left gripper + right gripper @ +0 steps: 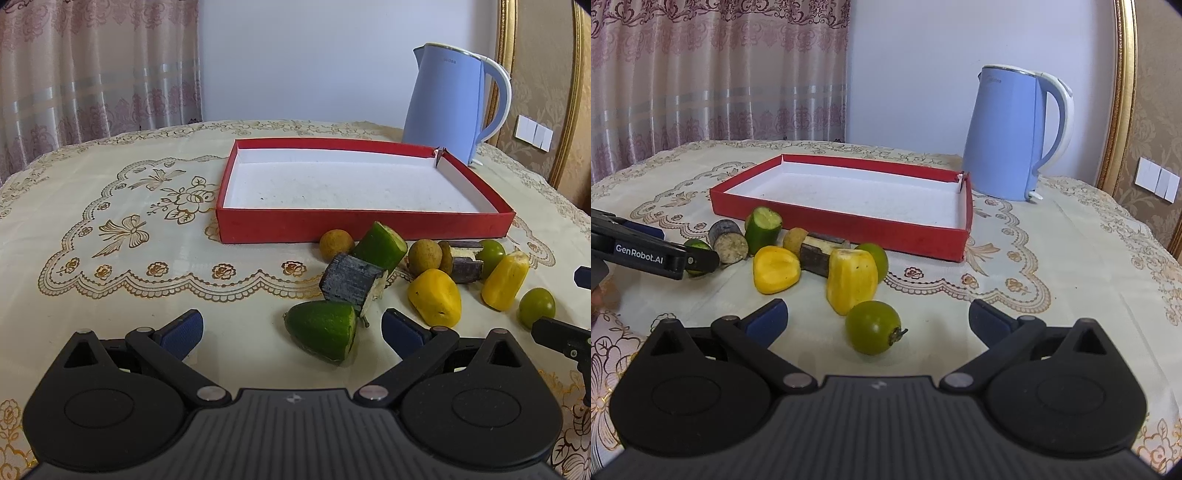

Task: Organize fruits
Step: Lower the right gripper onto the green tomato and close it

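Both grippers, left gripper and right gripper, gape wide and empty near the fruits clustered before the red box, two yellow, several partly overlapped.

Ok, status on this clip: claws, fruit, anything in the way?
Left claw, right claw open, empty. Shallow red cardboard tray bare; cut fruit pieces on tablecloth. Nothing in the way.

Patterned curtain, pale wall

One red tray, one kettle, two yellow pieces, two cucumber chunks, two green tomatoes.
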`<state>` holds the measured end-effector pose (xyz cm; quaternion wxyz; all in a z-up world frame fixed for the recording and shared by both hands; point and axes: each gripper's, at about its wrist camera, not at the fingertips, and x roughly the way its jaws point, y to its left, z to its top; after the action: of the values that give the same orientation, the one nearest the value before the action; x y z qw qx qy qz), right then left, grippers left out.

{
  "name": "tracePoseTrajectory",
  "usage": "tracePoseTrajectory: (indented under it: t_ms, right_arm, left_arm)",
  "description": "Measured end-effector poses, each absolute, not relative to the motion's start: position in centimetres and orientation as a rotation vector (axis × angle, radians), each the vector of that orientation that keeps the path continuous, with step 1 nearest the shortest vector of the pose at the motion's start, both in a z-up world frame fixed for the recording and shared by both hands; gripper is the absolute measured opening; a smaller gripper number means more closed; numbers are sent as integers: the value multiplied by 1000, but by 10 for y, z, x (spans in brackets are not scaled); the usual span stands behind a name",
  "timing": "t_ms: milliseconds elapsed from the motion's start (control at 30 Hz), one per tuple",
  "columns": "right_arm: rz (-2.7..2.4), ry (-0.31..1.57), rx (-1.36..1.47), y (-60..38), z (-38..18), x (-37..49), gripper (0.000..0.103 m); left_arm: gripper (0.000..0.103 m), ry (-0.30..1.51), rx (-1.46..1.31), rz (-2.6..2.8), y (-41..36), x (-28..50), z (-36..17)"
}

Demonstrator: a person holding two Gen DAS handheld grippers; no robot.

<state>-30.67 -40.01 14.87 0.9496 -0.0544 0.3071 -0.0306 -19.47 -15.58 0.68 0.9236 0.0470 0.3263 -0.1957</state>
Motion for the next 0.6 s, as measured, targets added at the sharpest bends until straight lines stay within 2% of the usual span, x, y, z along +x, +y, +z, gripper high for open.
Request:
tracePoseTrajectory:
  t_ms: [133,167,200,233,267,367,433,500,567,600]
  right_arm:
    - [-65,628,-108,-401,148,-306,103]
    - [-63,632,-109,-401,147,-306,99]
    - [-65,634,-108,-401,147,-306,93]
    - [-69,641,-104,-401,147,-306,76]
    - [-61,659,-97,-402,146,-304,67]
    - [-52,676,-94,-402,142,-301,67]
    - [-43,692,-90,-401,140,-298,63]
    - [-37,710,-86,-400,138,-295,50]
    - [-36,730,-87,-400,135,-291,32]
    - [-33,729,-84,-400,135,-291,32]
  left_arm:
    - [103,659,94,-409,-155,-196,7]
    - [103,654,91,-410,-155,-197,8]
    - [103,653,90,-411,-155,-197,8]
    - [103,655,90,-409,-155,-196,8]
    - [103,657,89,-408,-155,-196,8]
    - [103,660,92,-408,-156,-196,8]
    - [103,662,98,-407,-156,-197,8]
    - [103,660,102,-412,-157,-197,8]
    - [103,661,114,-422,-159,-197,8]
    - [103,663,122,-426,-160,-197,7]
